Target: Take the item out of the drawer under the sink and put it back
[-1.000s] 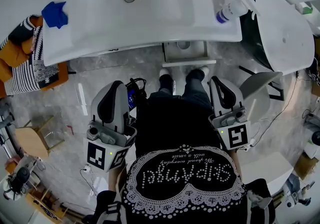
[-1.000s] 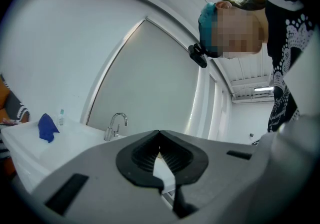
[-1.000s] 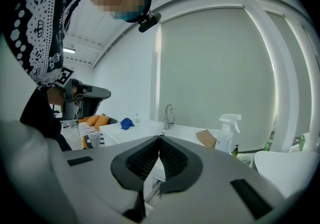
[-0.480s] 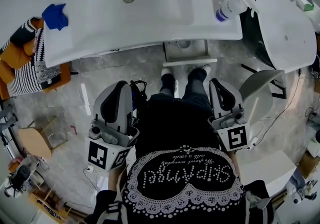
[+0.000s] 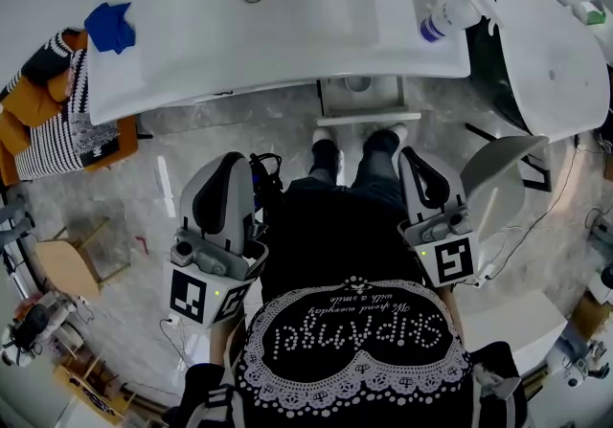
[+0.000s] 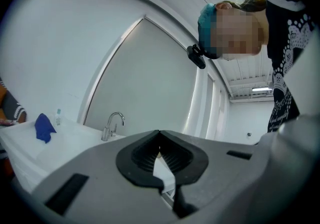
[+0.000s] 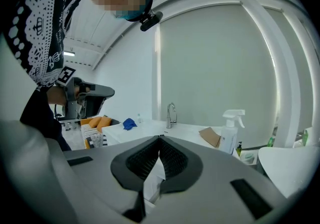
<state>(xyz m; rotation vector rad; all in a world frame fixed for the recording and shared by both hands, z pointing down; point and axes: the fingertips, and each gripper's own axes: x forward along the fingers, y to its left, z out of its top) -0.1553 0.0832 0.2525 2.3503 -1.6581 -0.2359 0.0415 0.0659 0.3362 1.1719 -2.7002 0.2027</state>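
Head view: left tongs (image 5: 226, 168) and right tongs (image 5: 422, 164) together, empty, facing sink (image 5: 316, 29), blue cloth (image 5: 110, 26), spray bottle (image 5: 446, 16).

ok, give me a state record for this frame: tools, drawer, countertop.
left tool: shut, empty, beside the person's hip
right tool: shut, empty, beside the other hip
drawer: under the sink, appears slightly pulled out; contents unclear
countertop: blue cloth at one end, spray bottle at the other
contact: neither tool touches anything
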